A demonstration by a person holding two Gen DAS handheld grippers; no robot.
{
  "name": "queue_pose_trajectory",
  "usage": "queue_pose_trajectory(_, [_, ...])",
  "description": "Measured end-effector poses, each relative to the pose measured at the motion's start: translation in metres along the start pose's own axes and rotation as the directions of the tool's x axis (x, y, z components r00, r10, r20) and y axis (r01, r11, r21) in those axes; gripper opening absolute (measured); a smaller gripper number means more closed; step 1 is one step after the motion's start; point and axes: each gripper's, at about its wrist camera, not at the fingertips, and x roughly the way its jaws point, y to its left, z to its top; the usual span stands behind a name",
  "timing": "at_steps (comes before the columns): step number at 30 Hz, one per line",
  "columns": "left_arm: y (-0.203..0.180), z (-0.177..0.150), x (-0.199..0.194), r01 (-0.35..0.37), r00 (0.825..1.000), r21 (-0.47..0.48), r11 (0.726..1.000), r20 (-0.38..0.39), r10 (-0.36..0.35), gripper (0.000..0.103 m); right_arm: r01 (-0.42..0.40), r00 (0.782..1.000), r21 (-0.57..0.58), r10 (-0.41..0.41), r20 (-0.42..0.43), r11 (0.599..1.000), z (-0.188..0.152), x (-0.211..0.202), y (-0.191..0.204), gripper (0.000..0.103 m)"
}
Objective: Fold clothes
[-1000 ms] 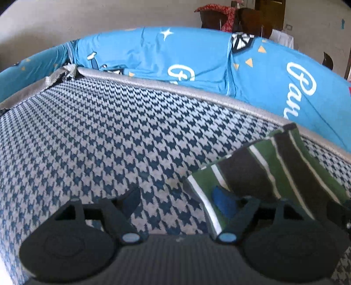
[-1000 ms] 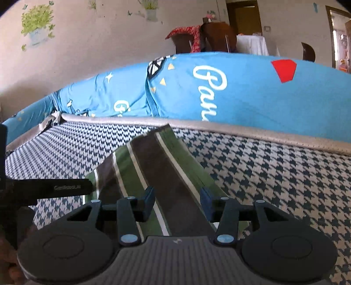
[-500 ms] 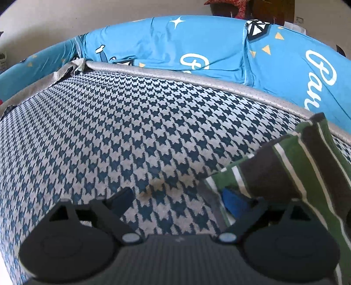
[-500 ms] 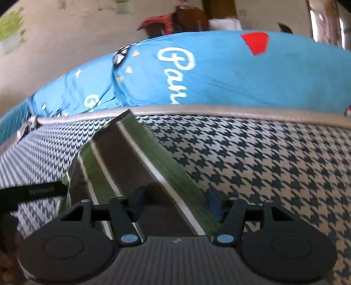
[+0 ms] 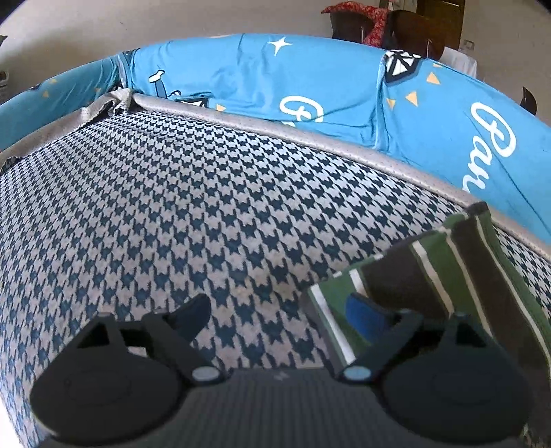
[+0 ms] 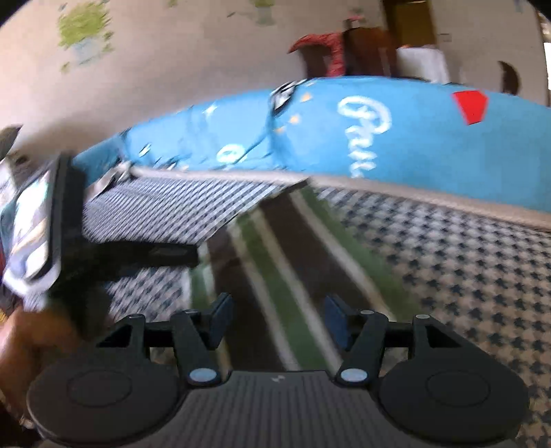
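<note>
A folded garment [image 5: 458, 275] with green, dark brown and white stripes lies on the houndstooth sofa seat [image 5: 193, 213]. My left gripper [image 5: 275, 310] is open just left of the garment's near corner, its right finger [image 5: 365, 310] over the cloth edge. In the blurred right wrist view the same garment [image 6: 292, 262] runs away from my right gripper [image 6: 279, 317], which is open above its near end with nothing held. The left gripper's body and a hand show at that view's left edge [image 6: 69, 241].
Blue printed cushions [image 5: 344, 86] line the sofa back behind a grey piped edge [image 5: 310, 138]. Bare houndstooth seat stretches left of the garment. Dark chairs and a red cloth [image 5: 365, 17] stand beyond the sofa by a pale wall.
The right gripper has swung with heavy blur, and the garment now lies more centred between its fingers. The left gripper shifted slightly; the garment has slid right in its view.
</note>
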Motion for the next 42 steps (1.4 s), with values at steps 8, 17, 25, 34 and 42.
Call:
queue_pose_trajectory(8, [-0.006, -0.004, 0.012, -0.028, 1.0, 0.024, 0.999, -0.005, 0.028, 0.09, -0.051, 0.995, -0.097, 0.043, -0.086, 0.994, -0.022, 0.019, 0.024, 0.059])
queue_pose_trajectory(17, [-0.014, -0.003, 0.025, -0.056, 0.998, 0.054, 0.997, 0.004, 0.056, 0.092, -0.039, 0.987, -0.192, 0.008, -0.161, 0.981, -0.038, 0.024, 0.029, 0.058])
queue_pose_trajectory(25, [-0.015, 0.003, 0.029, -0.065, 0.998, 0.017, 0.998, -0.01, 0.065, 0.095, -0.051, 0.981, -0.17, 0.018, -0.192, 0.984, -0.037, 0.017, 0.025, 0.059])
queue_pose_trajectory(34, [-0.021, 0.001, -0.01, 0.014, 0.999, 0.025, 1.0, -0.034, -0.013, 0.102, -0.016, 0.983, -0.083, 0.001, -0.185, 0.996, -0.012, -0.005, 0.005, 0.06])
queue_pose_trajectory(42, [-0.025, -0.012, -0.038, 0.055, 0.996, 0.047, 0.997, -0.077, -0.051, 0.103, 0.065, 0.982, -0.047, -0.073, -0.175, 0.997, 0.008, -0.021, -0.013, 0.069])
